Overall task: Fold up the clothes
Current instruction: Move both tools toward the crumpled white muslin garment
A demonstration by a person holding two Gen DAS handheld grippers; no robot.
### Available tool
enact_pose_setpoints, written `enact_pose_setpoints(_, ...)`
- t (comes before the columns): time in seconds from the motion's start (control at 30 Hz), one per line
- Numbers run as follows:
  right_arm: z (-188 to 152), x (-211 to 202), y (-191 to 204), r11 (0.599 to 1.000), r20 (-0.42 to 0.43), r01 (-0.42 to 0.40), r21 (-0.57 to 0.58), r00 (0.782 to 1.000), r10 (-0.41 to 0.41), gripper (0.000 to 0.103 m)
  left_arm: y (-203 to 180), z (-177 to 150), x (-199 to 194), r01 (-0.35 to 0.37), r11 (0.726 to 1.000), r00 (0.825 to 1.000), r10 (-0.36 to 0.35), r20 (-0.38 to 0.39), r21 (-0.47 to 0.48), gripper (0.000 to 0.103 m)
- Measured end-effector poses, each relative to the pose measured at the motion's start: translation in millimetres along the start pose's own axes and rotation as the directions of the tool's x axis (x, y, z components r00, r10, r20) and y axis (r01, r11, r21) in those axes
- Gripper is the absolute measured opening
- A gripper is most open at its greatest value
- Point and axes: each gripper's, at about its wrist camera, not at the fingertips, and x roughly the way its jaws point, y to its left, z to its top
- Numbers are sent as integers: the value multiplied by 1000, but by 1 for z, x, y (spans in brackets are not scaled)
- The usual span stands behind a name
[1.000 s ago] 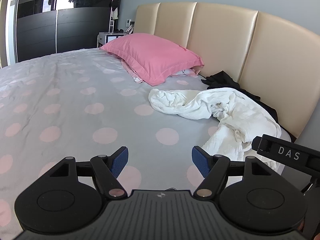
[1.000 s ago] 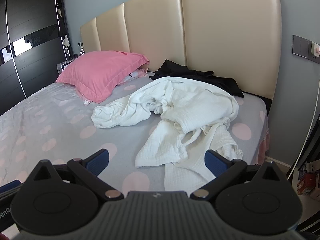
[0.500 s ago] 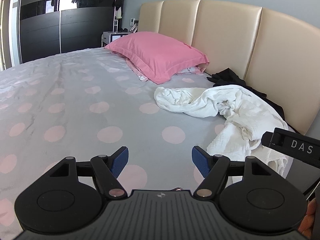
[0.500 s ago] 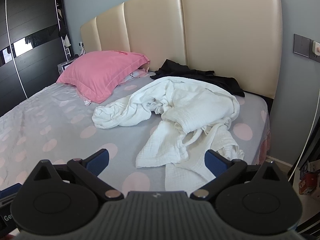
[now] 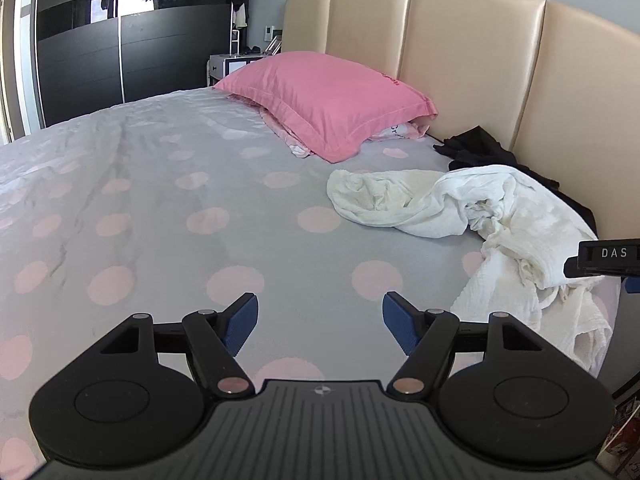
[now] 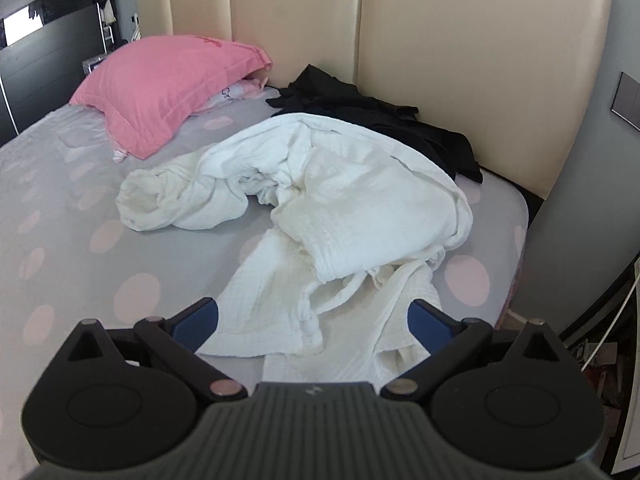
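You're working over the bed (image 5: 168, 208), grey sheet with pink dots, beige headboard (image 6: 460, 60) at the far end. Taking the headboard as reference: the pink pillow (image 6: 160, 92) is leaning close to it, toward its far-left end; the black garment (image 6: 384, 120) is lying right against its base; the white garment (image 6: 340, 200) is lying just in front of the black one, bunched and twisted, overlapping its near edge. One rolled end is trailing away toward the pillow side, and a flatter panel is running away from the headboard and draping over the bed's near edge.

Step in hand, as I read it: approach, pre-grasp. Nothing is being folded yet; the white garment is sitting untouched in a heap.

Right gripper (image 6: 314, 320) is hovering directly over that draped panel, jaws spread wide, grasping nothing. Left gripper (image 5: 320, 324) is hovering over bare sheet, farther from the headboard's garment end, jaws also spread wide and empty.

Next move, my call: you're needing to pinch a hem or corner of the near panel with the right, bring the left across to a second edge, then lift and spread it flat on the bare sheet. Watch for the twisted middle dragging the black garment along.
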Motion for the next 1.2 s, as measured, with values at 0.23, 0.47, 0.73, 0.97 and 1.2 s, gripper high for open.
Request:
enact_pose_setpoints(0.23,21,65,0,995,-35,96,-33,995,-98,92,12,0,45,-71,997,993,74,-91,35,68)
enact_pose_setpoints(0.47,25,104,13,980,-1,147,-133,989,-148,65,29,-12,85,-96,995,978,100,-182,31,68)
enact_pose_setpoints(0.73,32,111,14,977,12,160,-138,987,-160,13,37,-15,92,-84,996,974,88,-209,30,67)
enact_pose_setpoints(0.97,42,42,52,971,134,62,-231,990,-32,10,50,-11,69,-102,993,975,110,-195,54,66)
enact_pose_setpoints(1.2,25,-41,123,922,86,-191,-337,969,232,9,82,-5,21,-141,990,976,143,-166,23,60)
